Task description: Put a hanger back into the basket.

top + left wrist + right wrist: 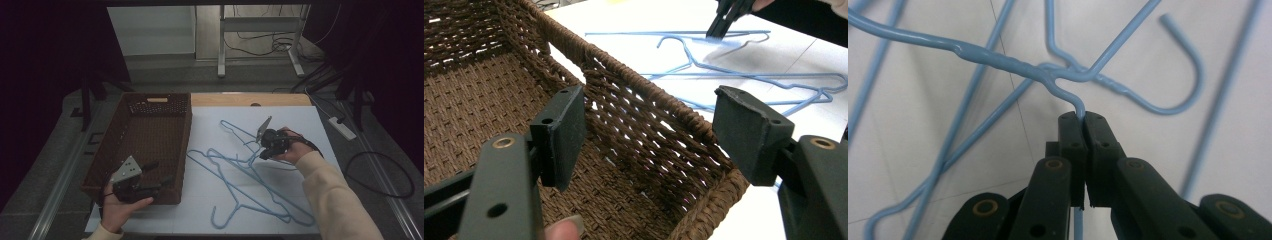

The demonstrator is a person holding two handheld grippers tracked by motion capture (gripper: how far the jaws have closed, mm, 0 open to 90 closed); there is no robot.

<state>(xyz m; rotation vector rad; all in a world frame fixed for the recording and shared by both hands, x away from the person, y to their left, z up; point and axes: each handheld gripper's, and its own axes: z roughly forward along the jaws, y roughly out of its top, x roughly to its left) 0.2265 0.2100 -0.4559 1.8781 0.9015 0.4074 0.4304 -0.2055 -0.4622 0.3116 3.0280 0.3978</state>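
High view: a brown woven basket (145, 145) stands on the left part of the white counter (300, 125). Several light-blue wire hangers (250, 192) lie tangled and overlapping on the counter just right of the basket. The left gripper (157, 175) sits at the basket's near right corner, jaws spread, nothing between them. The right gripper (263, 153) points down into the upper part of the hanger pile. How many hangers make up the pile cannot be told for certain from here; at least three hooks appear.

Left gripper view: both black jaws stand wide apart, released, with the basket's woven side wall (649, 115) and near corner between them but untouched. Beyond the wall the hangers (744, 75) lie flat on the counter, and the right gripper (719, 30) stands on them at top.

Right gripper view: the jaws are clenched, pads pressed together on the thin wire of one hanger (1013, 62) just below its twisted neck; the wire runs down between the pads. That hanger's hook (1183, 75) curves off to the right. Other hanger wires cross beneath it on the counter.
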